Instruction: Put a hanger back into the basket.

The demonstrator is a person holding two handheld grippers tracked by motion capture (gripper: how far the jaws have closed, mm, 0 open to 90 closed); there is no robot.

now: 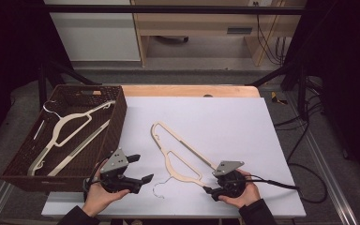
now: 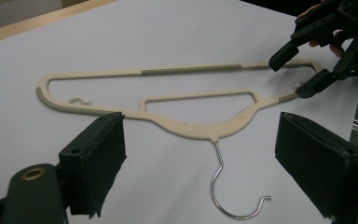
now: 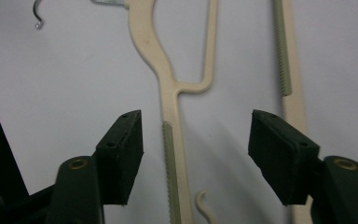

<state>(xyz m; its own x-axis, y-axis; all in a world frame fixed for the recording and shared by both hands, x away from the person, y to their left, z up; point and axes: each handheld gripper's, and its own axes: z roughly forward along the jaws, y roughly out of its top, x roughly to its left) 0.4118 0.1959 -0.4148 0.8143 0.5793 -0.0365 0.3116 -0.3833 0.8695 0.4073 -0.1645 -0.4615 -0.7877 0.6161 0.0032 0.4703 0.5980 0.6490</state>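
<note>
Plainly unlabelled, the cream hanger (image 3: 171, 116) lies between the right gripper (image 3: 196, 140)'s released jaws; left gripper (image 2: 200, 154) gapes too.

No readable text, label or number appears on anything here.

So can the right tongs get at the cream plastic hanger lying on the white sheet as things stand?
Probably yes: the right tongs stand open astride one arm of the cream plastic hanger, pads not yet touching it, with nothing lying between.
</note>
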